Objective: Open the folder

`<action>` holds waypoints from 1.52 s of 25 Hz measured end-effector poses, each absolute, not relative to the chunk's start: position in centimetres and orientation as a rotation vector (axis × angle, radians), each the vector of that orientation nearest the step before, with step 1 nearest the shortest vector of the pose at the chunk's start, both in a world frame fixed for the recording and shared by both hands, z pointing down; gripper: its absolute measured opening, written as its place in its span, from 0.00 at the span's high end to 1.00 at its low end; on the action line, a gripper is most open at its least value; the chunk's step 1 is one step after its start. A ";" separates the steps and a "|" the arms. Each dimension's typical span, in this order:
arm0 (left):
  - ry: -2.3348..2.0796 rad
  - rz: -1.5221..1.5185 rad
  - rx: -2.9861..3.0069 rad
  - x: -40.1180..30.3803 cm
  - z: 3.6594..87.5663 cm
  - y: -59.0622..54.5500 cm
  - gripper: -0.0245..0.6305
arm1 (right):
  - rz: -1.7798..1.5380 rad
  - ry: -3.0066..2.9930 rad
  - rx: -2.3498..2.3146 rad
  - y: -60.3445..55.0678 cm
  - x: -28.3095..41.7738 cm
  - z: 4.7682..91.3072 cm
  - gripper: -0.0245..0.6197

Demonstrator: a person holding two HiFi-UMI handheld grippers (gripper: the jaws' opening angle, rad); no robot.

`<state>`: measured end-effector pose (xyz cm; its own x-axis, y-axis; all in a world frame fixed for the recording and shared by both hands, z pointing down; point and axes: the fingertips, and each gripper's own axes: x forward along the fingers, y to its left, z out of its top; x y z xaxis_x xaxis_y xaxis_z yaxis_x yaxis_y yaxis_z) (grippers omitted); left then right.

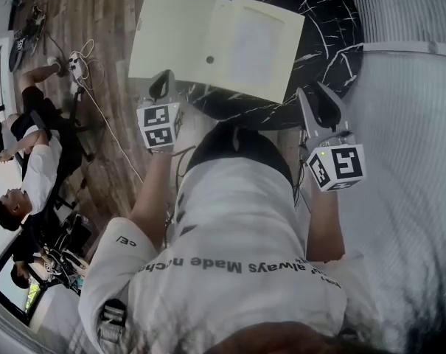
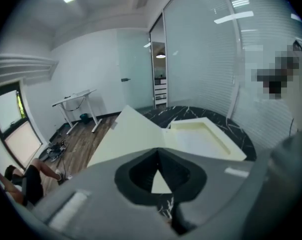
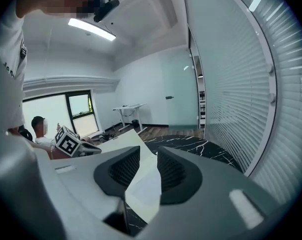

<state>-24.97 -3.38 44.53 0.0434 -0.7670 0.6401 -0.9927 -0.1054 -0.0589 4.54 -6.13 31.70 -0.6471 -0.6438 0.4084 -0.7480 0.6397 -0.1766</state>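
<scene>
The pale yellow folder [image 1: 208,39] lies open and flat on the round black marble table [image 1: 333,21]. Its cover is spread to the left and its box-like tray to the right. My left gripper [image 1: 161,83] hangs raised near the table's front edge, apart from the folder, its jaws shut with nothing in them. In the left gripper view the left gripper [image 2: 158,153] points down at the folder [image 2: 141,134]. My right gripper [image 1: 320,98] is held up at the table's right front, open and empty. Through the gap of the right gripper [image 3: 148,156] the folder [image 3: 143,189] shows well beyond.
People sit on the wooden floor at the left [image 1: 31,153], beside cables and a power strip [image 1: 75,61]. A wall of blinds [image 1: 407,124] runs along the right. A white desk [image 2: 73,99] stands far across the room.
</scene>
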 end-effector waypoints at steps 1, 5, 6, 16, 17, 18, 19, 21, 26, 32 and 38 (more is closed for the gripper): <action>-1.765 0.724 1.950 -24.1 43.2 -3.4 0.96 | 0.468 -2.559 1.122 -6.0 4.6 31.0 0.79; -1.748 0.630 2.076 -20.6 38.1 -3.6 0.96 | 0.409 -2.587 1.148 -5.4 4.8 27.9 0.80; -1.740 0.627 2.115 -19.6 37.0 -3.6 0.96 | 0.395 -2.594 1.155 -5.3 4.9 27.2 0.80; -1.600 0.387 2.385 -10.9 25.7 -1.8 0.96 | 0.286 -2.653 1.146 -2.0 4.5 20.8 0.80; -1.591 0.365 2.399 -10.4 24.8 -1.4 0.96 | 0.284 -2.658 1.139 -1.5 4.3 20.3 0.80; -1.582 0.346 2.415 -9.9 23.9 -1.2 0.96 | 0.278 -2.665 1.130 -1.1 4.1 19.8 0.81; -1.575 0.335 2.436 -9.3 23.2 -1.0 0.96 | 0.269 -2.675 1.117 -0.8 3.9 19.3 0.81; -1.562 0.344 2.491 -7.9 22.0 -0.5 0.96 | 0.241 -2.696 1.086 -0.2 3.5 18.5 0.81; -1.504 0.273 2.534 -5.6 19.7 1.1 0.96 | 0.179 -2.723 1.053 1.1 2.9 16.7 0.81; -1.478 0.230 2.555 -4.9 18.2 1.7 0.96 | 0.176 -2.725 1.066 1.8 2.9 15.7 0.81; -1.485 0.214 2.555 -5.0 18.1 1.7 0.96 | 0.182 -2.728 1.071 2.0 3.0 15.9 0.81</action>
<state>-5.02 1.75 18.12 0.4913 -0.8445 0.2131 -0.8703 -0.4857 0.0817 2.96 2.01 15.89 -0.7157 -0.6579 0.2343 -0.6831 0.7292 -0.0393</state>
